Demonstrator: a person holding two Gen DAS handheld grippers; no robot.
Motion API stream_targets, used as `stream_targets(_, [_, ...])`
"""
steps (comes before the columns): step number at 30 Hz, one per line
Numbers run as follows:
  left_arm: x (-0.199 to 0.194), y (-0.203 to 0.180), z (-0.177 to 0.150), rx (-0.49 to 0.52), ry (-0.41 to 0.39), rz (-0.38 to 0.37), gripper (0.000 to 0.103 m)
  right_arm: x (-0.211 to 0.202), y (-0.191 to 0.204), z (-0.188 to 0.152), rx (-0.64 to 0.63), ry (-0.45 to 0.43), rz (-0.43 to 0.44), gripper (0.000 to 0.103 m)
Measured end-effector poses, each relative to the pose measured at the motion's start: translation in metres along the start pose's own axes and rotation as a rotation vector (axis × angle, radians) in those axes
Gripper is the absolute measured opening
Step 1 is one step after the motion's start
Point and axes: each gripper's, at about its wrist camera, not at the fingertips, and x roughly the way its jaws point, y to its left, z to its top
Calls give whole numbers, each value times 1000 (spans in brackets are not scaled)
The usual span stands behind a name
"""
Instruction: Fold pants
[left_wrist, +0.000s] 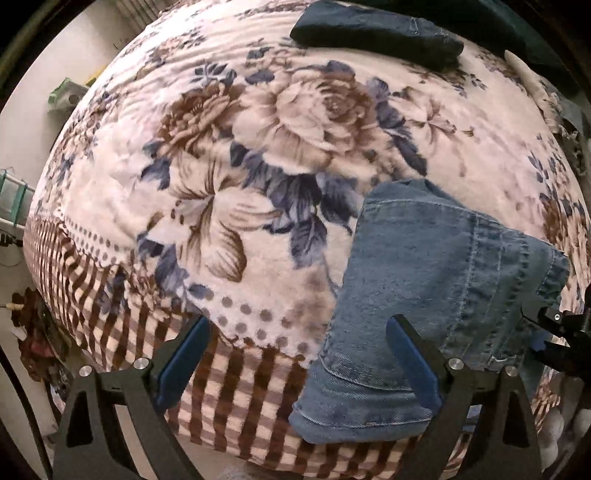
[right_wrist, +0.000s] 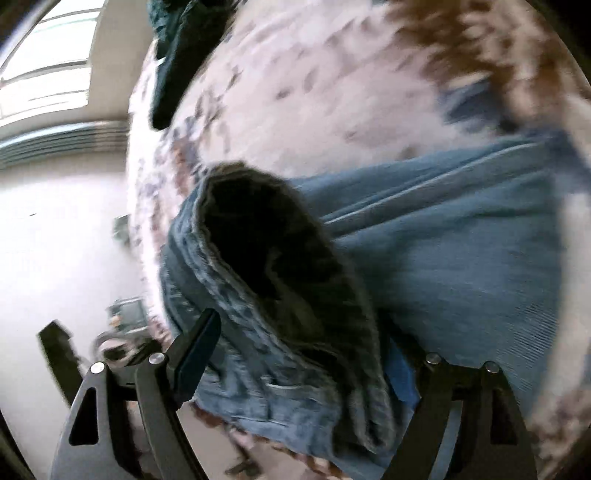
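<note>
Folded blue jeans (left_wrist: 436, 288) lie on the floral blanket (left_wrist: 258, 147) near its front edge, at the right in the left wrist view. My left gripper (left_wrist: 298, 321) hangs open over the blanket; its right finger (left_wrist: 410, 354) is above the jeans' left part, and the pads press on nothing. In the right wrist view the jeans (right_wrist: 443, 240) fill the frame, blurred, with the dark waistband opening (right_wrist: 258, 258) facing the camera. My right gripper (right_wrist: 306, 339) stands open astride that end: the left finger (right_wrist: 199, 343) is beside the denim and the right finger is mostly hidden behind it.
A dark folded garment (left_wrist: 376, 33) lies at the far side of the blanket, also seen as a dark garment (right_wrist: 177, 55) in the right wrist view. The bed's checked border (left_wrist: 221, 387) drops to the floor. Clutter (left_wrist: 37, 332) stands on the floor at the left.
</note>
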Motion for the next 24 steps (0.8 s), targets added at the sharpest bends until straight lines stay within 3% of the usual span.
stream_targets(3, [3, -3, 0, 15, 4, 2, 97, 13, 10, -2, -52, -4, -20, 84])
stream_targets(4, [3, -4, 1, 16, 6, -5, 97, 16, 17, -4, -77, -13, -74, 74])
stream_targets(5, [4, -5, 1, 15, 9, -13, 97, 17, 22, -5, -93, -27, -121, 39])
stream_targets(6, [5, -5, 2, 14, 14, -17, 97, 17, 26, -5, -97, -35, -147, 28])
stream_targets(8, [2, -5, 6, 14, 19, -30, 97, 7, 35, -11, -79, -67, -171, 22])
stream_targets(12, [-10, 1, 14, 3, 11, -80, 97, -40, 58, -32, -62, -158, -208, 19])
stream_targets(15, [-23, 3, 22, -9, -4, -140, 97, -83, 52, -44, 2, -222, -241, 19])
stream_targets(20, [-28, -12, 32, 2, -28, -201, 97, -156, -6, -59, 213, -322, -375, 19])
stream_targets(22, [-21, -23, 34, 7, -11, -233, 97, -159, -41, -54, 258, -279, -408, 19])
stream_targets(24, [-11, -40, 35, 16, 7, -269, 97, -151, -71, -48, 338, -244, -347, 22])
